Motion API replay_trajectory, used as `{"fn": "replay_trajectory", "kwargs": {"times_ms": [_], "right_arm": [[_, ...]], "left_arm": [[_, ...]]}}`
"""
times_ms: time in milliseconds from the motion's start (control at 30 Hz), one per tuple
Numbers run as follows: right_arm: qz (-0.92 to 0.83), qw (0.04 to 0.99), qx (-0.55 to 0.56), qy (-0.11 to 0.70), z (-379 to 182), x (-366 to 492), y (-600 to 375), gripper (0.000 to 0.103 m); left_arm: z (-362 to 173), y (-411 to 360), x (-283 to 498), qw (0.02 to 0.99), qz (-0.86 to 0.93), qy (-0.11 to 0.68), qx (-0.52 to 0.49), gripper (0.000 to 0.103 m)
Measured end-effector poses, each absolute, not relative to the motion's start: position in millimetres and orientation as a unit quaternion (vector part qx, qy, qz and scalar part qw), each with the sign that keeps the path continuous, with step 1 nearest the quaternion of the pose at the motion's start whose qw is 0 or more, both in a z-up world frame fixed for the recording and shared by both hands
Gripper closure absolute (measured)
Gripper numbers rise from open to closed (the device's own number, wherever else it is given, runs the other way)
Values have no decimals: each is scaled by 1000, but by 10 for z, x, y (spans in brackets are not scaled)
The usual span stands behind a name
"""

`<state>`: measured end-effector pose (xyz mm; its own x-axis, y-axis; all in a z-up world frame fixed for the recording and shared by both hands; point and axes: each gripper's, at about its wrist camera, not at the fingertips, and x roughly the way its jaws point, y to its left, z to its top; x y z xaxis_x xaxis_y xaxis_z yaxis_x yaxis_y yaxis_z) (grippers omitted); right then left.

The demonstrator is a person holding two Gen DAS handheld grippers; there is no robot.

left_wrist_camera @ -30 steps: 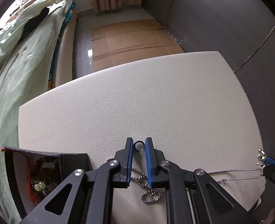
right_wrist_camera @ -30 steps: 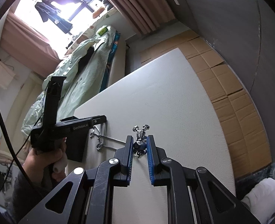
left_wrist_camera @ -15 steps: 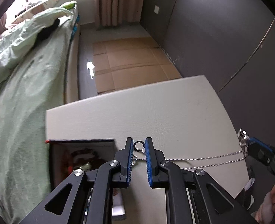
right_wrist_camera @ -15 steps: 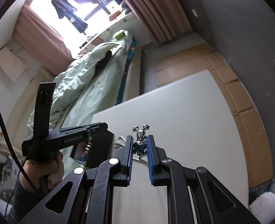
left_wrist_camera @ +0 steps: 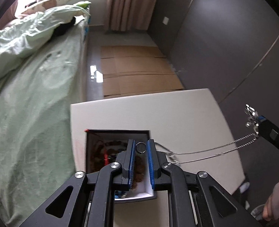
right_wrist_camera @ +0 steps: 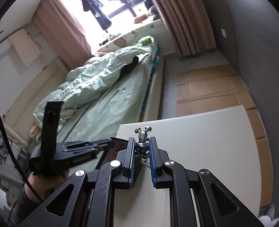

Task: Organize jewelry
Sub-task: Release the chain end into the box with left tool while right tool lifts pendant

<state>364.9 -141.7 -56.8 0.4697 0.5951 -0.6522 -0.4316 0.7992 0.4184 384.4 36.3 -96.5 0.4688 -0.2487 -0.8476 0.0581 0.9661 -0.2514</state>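
A silver chain necklace (left_wrist_camera: 211,149) is stretched in the air between my two grippers. My left gripper (left_wrist_camera: 141,147) is shut on its ring end (left_wrist_camera: 140,148), high above an open dark jewelry box (left_wrist_camera: 118,141) that holds several pieces. My right gripper (right_wrist_camera: 141,147) is shut on the necklace's silver pendant (right_wrist_camera: 142,140); it also shows at the right of the left wrist view (left_wrist_camera: 260,128). The left gripper shows at the left of the right wrist view (right_wrist_camera: 101,145).
The box stands on a white textured table (left_wrist_camera: 186,113). A bed with green bedding (left_wrist_camera: 31,75) lies to the left. Flattened cardboard (left_wrist_camera: 137,71) covers the floor beyond the table. A dark wall (left_wrist_camera: 234,37) runs along the right.
Both grippers rose from the table, lifting the necklace and pulling it taut. The left gripper has moved left so it is now over the open box.
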Motion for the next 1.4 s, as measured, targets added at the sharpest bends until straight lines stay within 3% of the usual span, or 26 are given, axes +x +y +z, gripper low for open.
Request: {"fn": "replay_trajectory", "kwargs": {"times_ms": [200, 267, 333, 500, 633, 833, 1067, 1400], "right_arm": [[315, 854, 74, 408, -356, 3636, -1132, 88], [319, 855, 65, 404, -288, 3612, -1043, 88], [323, 855, 56, 402, -242, 3588, -967, 88], [333, 859, 32, 389, -52, 3534, -786, 88], [338, 866, 17, 369, 161, 3521, -637, 88], [341, 880, 1, 331, 555, 3458, -443, 88], [346, 893, -24, 286, 1058, 3331, -227, 88], [339, 904, -54, 256, 1367, 3235, -20, 88]], "left_arm": [[-999, 496, 3835, 844, -96, 512, -124, 87], [-981, 558, 3804, 845, -99, 508, -132, 67], [-934, 635, 3741, 852, -95, 497, -135, 57], [-859, 831, 3625, 857, -86, 486, -147, 56], [-786, 988, 3523, 864, -76, 472, -154, 42], [-701, 1169, 3397, 872, -65, 457, -165, 40], [-636, 1267, 3278, 877, -62, 445, -169, 28], [-570, 1418, 3126, 883, -54, 430, -178, 22]]}}
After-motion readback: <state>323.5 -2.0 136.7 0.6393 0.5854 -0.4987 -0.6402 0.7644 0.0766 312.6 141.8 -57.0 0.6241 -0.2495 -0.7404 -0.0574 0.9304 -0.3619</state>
